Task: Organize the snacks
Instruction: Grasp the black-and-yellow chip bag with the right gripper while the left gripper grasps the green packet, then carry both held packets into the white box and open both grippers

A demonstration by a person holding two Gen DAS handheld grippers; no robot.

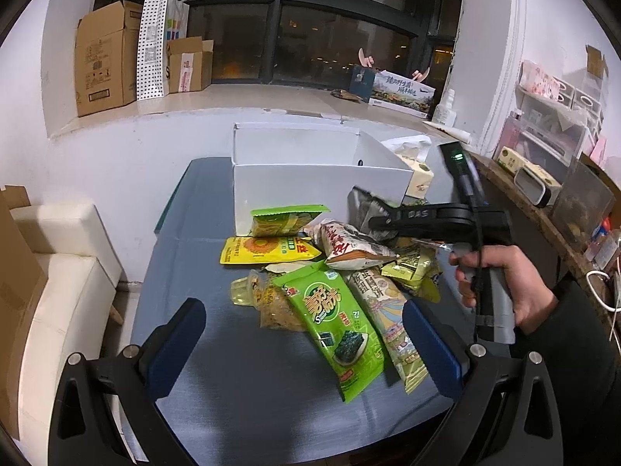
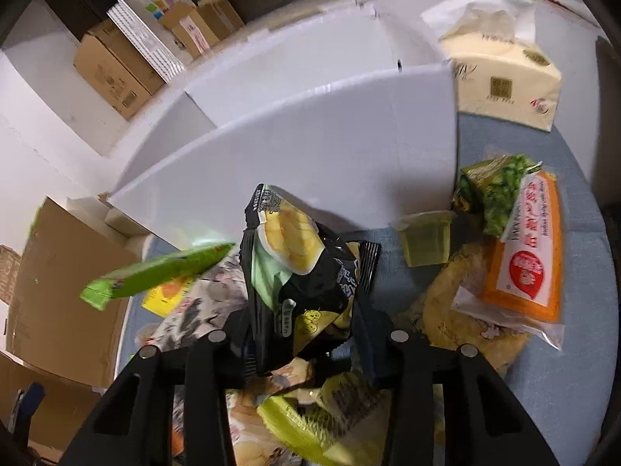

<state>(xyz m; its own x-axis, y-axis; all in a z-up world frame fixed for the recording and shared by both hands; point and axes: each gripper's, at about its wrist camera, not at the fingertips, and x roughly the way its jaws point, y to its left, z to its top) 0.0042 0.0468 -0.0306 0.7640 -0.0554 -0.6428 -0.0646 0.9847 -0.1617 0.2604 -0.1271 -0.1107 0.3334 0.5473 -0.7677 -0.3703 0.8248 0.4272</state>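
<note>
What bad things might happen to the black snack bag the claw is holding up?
1. The right gripper pinches only the black snack bag at its lower end, so it may slip and drop back onto the snack pile.
2. The bag hangs close to the white box wall, so it might bump the rim instead of going in.

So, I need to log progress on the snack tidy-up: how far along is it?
Barely started. The white box shows no snacks inside from these views. In hand: the right gripper has lifted a black snack bag. Left: the pile on the table, including the green seaweed pack; the left gripper is open.
</note>
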